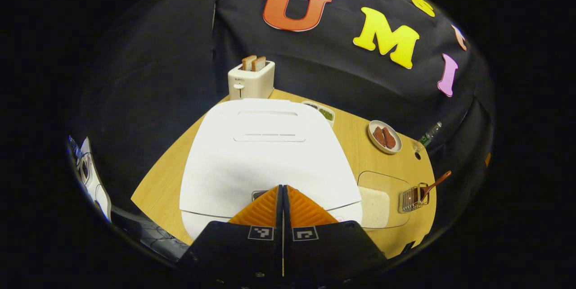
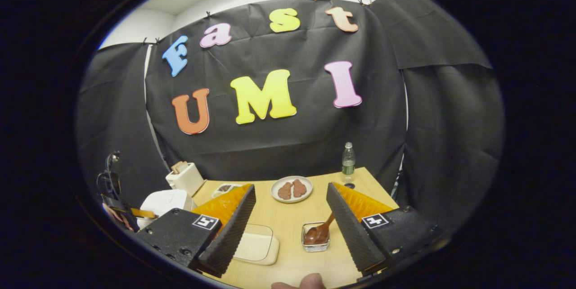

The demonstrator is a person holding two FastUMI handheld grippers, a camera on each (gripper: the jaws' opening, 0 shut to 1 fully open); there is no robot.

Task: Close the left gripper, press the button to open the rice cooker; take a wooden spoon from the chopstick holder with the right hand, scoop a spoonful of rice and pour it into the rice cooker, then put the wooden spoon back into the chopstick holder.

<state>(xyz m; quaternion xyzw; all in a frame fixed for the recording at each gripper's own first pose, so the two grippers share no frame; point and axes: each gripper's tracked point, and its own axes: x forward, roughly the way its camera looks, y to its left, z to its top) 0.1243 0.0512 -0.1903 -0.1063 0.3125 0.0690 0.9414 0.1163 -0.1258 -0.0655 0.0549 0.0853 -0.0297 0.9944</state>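
White closed-lid rice cooker [image 1: 265, 154] under left gripper [image 1: 282, 188], fingers together, right gripper [image 2: 290, 217] fingers apart above brown wooden spoon [image 2: 320, 231] in wire chopstick holder [image 2: 315, 245] near worktop's [image 2: 288, 221] front edge.

No word or number can be read with certainty. The toaster [image 1: 250, 83] has a small grey print on its front, too small to read. The left gripper [image 1: 282, 187] and the right gripper [image 2: 291, 187] carry square black-and-white code markers [image 1: 260, 233], patterns without letters
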